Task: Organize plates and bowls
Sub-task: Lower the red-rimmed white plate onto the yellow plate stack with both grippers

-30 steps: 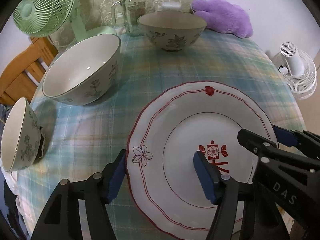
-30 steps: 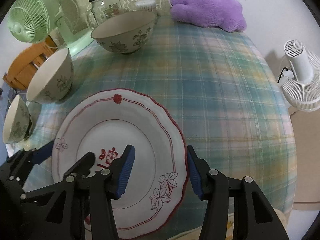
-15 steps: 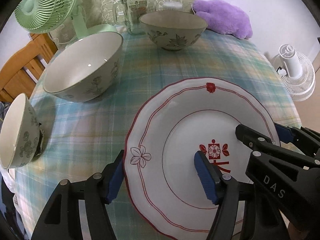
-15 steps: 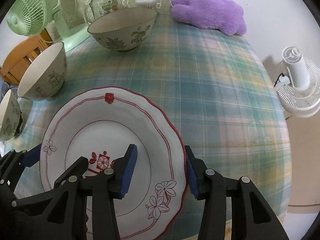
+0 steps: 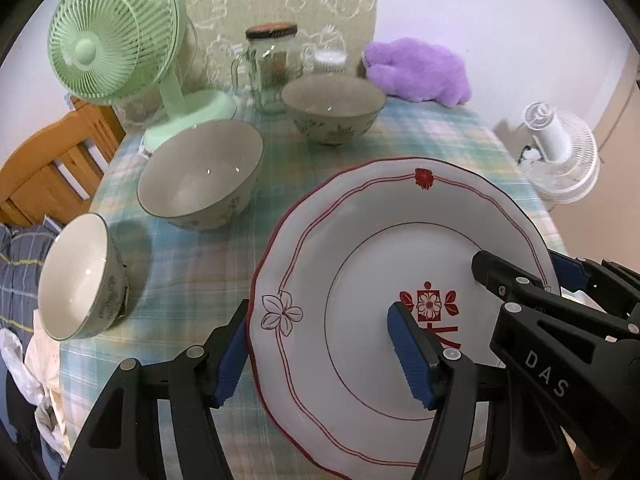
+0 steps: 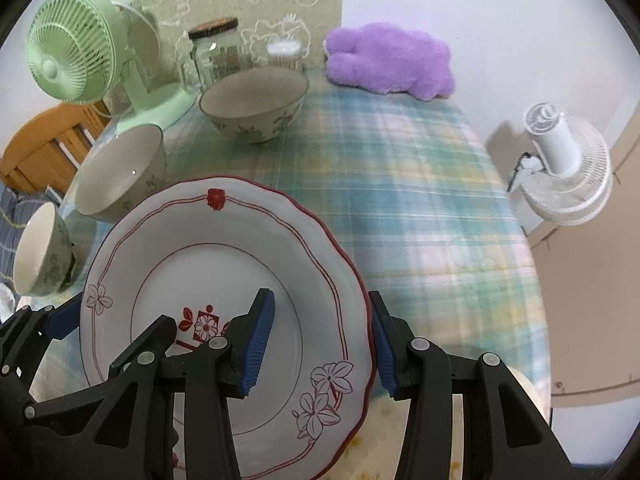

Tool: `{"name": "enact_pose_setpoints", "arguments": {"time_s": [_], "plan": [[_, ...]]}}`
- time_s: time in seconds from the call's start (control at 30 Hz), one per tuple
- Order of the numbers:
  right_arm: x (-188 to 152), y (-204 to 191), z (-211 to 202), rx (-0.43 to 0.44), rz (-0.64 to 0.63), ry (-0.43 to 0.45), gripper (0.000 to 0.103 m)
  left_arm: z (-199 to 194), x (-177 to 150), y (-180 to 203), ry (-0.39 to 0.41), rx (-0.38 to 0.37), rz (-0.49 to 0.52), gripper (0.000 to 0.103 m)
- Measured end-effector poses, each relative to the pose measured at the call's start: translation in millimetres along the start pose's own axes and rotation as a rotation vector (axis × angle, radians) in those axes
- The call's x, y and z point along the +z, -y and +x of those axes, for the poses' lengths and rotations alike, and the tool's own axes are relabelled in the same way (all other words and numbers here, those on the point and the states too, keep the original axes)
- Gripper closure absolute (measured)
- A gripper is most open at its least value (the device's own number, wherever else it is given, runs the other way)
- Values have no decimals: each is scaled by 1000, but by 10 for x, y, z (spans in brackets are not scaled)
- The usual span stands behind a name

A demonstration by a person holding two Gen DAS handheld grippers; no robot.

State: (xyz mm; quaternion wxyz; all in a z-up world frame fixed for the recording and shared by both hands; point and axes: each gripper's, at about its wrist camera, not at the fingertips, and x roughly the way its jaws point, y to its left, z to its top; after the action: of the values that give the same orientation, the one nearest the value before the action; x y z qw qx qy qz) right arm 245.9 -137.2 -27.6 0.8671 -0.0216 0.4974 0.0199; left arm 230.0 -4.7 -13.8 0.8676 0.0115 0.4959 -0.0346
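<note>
Left wrist view: the left gripper (image 5: pixel 320 344) straddles the plate's (image 5: pixel 360 240) near-left rim, one blue pad under the edge, one on the face, gripping it. The right gripper (image 6: pixel 320 340) clamps the opposite rim in the same way, so the plate hangs tilted above the checked tablecloth (image 6: pixel 420 200). Three bowls (image 5: pixel 200 184) crowd the left side beside a green fan (image 5: pixel 116 40). Only the right wrist view shows the wide bare cloth to the plate's right, running to the table edge, with a white fan (image 6: pixel 564 164) beyond it.
</note>
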Motion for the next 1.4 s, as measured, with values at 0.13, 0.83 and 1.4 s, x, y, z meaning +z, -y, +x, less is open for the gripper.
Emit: {"name": "enact_pose_setpoints", "arguments": {"time_s": [0.13,0.83,1.4], "plan": [[-114,29,-203,-23,41,18,54,-155,-53,55,16,-20,39,36],[-600,929,-792,-18,77,36,53,-544,-411,1028,31,-28,40,36],[-962,1590,-549,-17,47,-37,54,-221,-756,1726,-50,-37,-16,36]]}}
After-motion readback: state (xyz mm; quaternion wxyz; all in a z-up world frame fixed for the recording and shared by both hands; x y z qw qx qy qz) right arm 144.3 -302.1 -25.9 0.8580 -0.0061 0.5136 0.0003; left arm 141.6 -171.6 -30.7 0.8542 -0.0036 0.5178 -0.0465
